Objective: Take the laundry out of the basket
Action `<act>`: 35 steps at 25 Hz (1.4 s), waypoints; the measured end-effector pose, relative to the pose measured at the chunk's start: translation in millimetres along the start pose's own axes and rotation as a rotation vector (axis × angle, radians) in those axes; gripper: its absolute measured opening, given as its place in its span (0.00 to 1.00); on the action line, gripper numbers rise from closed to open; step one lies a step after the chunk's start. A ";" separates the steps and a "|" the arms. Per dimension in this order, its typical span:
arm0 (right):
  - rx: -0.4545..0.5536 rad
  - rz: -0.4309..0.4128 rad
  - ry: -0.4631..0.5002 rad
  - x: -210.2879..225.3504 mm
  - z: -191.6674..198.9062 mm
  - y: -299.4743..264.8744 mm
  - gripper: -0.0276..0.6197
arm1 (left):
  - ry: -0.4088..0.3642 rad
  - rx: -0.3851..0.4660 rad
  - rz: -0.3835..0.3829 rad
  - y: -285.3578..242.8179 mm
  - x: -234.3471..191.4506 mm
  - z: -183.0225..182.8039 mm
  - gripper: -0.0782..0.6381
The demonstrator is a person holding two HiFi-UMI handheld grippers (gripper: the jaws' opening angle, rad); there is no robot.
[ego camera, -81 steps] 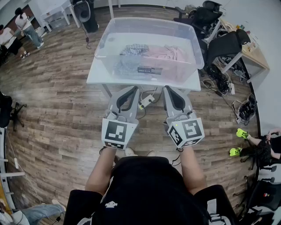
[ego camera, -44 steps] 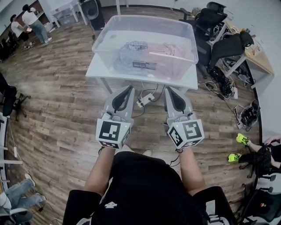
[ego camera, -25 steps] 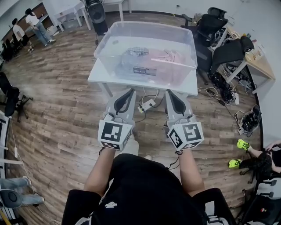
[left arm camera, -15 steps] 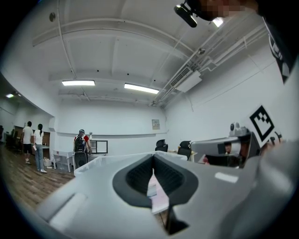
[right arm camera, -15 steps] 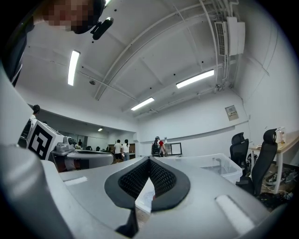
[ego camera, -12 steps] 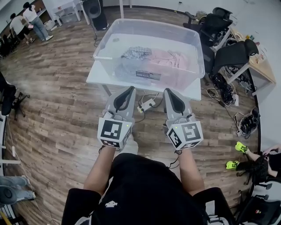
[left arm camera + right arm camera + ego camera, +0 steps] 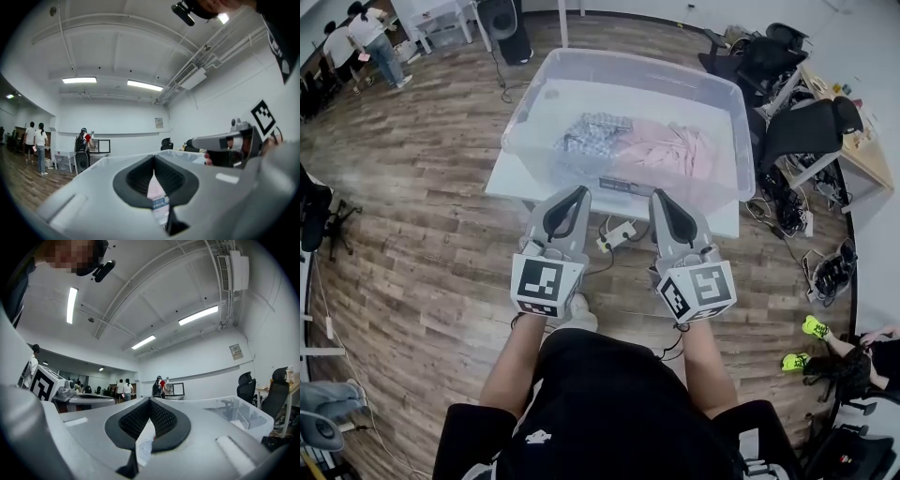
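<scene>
- two people [image 7: 358, 33] stand on the wooden floor [image 7: 422, 262], far past the counter's left edge and well apart from what we handle.
- our left claw [image 7: 578, 190] is held level and empty. in the left gripper view its dark pads [image 7: 140, 178] meet in a closed line. its tip sits just short of the counter's near edge, toward the left.
- the counter [image 7: 508, 176] is white, and the basket [image 7: 534, 112] covers nearly all of its top.
- the basket is a clear plastic tub with a small label [image 7: 614, 186] on its near wall.
- the laundry lies on the basket's bottom. a checked cloth [image 7: 598, 131] sits left of the middle, and a pink garment [image 7: 670, 150] touches it on the right, reaching toward the right wall.
- a white power strip [image 7: 619, 234] lies on the floor below the counter's near edge, seen between our two claws.
- our right claw [image 7: 657, 195] is also level and closed on nothing. in the right gripper view its ribbed pads [image 7: 136, 420] are pressed together. its tip is near the counter's near edge, right of the middle.
- black office chairs [image 7: 792, 117] crowd the floor beyond the counter's right edge.
</scene>
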State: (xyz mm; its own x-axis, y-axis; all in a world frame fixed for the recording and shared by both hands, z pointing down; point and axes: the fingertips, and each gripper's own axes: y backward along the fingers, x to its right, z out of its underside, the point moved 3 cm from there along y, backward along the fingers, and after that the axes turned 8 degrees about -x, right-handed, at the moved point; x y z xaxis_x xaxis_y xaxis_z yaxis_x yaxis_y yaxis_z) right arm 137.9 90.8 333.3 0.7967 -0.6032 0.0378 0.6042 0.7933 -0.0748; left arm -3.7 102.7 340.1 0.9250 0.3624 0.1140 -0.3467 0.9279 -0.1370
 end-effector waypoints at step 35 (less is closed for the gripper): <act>-0.039 0.099 0.055 -8.8 -21.2 -148.8 0.04 | 0.007 0.038 0.060 -68.7 -141.5 9.5 0.12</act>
State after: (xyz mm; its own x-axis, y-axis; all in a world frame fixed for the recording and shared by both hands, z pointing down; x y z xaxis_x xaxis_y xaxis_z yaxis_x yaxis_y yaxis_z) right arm 40.7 -23.7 322.9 0.8497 -0.5267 -0.0258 0.5209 0.8460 -0.1141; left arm -112.3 -11.4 342.8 0.9036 0.4166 0.1001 -0.4066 0.9074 -0.1063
